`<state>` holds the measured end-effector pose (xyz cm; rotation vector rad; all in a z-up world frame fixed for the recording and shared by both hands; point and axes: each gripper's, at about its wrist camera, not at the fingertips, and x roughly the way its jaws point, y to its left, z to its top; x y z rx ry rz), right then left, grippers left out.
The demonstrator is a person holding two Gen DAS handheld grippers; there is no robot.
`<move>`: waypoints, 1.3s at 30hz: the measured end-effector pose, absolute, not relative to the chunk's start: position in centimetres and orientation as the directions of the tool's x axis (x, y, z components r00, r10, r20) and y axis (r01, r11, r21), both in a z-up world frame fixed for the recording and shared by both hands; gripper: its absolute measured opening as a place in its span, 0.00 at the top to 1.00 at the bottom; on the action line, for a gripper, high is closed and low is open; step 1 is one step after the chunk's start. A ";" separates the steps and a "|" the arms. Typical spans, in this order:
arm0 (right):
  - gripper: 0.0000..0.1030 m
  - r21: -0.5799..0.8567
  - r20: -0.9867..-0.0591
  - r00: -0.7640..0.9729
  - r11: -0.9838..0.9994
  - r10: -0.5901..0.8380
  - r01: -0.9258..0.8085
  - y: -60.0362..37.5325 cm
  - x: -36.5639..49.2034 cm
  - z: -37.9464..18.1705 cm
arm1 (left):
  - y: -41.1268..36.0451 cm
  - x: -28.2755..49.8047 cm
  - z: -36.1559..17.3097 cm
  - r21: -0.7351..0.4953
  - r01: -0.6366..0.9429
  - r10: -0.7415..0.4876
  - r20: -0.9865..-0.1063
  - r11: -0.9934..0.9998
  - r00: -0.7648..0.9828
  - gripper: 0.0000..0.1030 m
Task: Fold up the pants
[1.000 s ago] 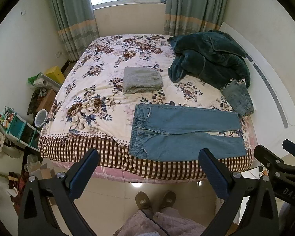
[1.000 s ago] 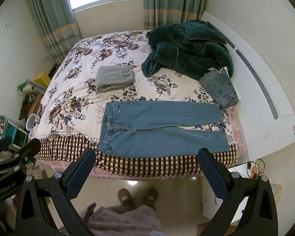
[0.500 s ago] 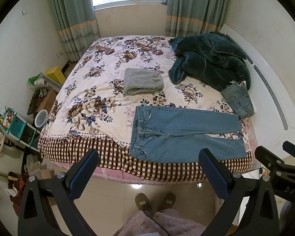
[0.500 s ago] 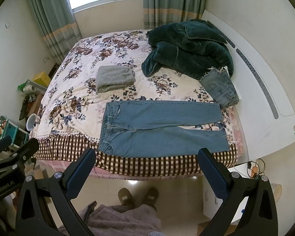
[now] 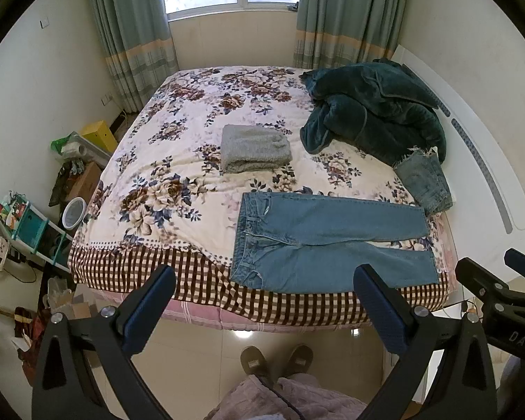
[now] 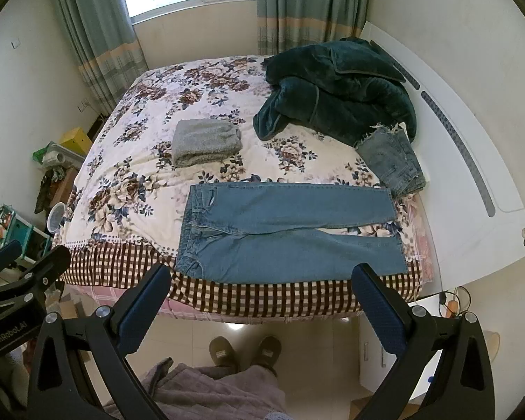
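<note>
Pants (image 5: 329,241) flat on near edge of bed (image 5: 178,182), 12 o'clock from both tongs, long axis 9-to-3, waistband at 9. Left tongs (image 5: 262,297) and right tongs (image 6: 259,295) spread, empty, neither clearly nearer.

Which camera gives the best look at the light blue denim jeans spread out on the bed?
The right wrist view: light blue denim jeans sit nearly centred, fully visible. The left wrist view shows them whole too, but further right.

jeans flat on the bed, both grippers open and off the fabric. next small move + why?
Probably lower both grippers to the near leg's edge: left gripper toward the waistband, right gripper toward the cuff. The jeans lie flat, legs apart, waistband on the left, and both grippers hover open short of the bed, holding nothing.
</note>
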<state>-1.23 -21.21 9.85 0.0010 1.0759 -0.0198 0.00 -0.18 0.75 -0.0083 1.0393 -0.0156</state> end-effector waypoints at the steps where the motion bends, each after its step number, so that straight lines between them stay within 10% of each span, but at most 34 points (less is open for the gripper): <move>1: 0.00 -0.011 -0.880 0.475 1.000 -0.018 0.016 -21.2 -1.2 9.9 | -0.2 0.1 0.8 -0.015 0.009 -0.018 -0.862 1.000 0.506 0.00; 39: 0.00 -0.016 -0.879 0.475 0.999 -0.031 0.036 -21.1 -1.5 9.5 | 0.3 1.6 1.9 -0.020 0.012 -0.023 -0.854 1.000 0.519 0.00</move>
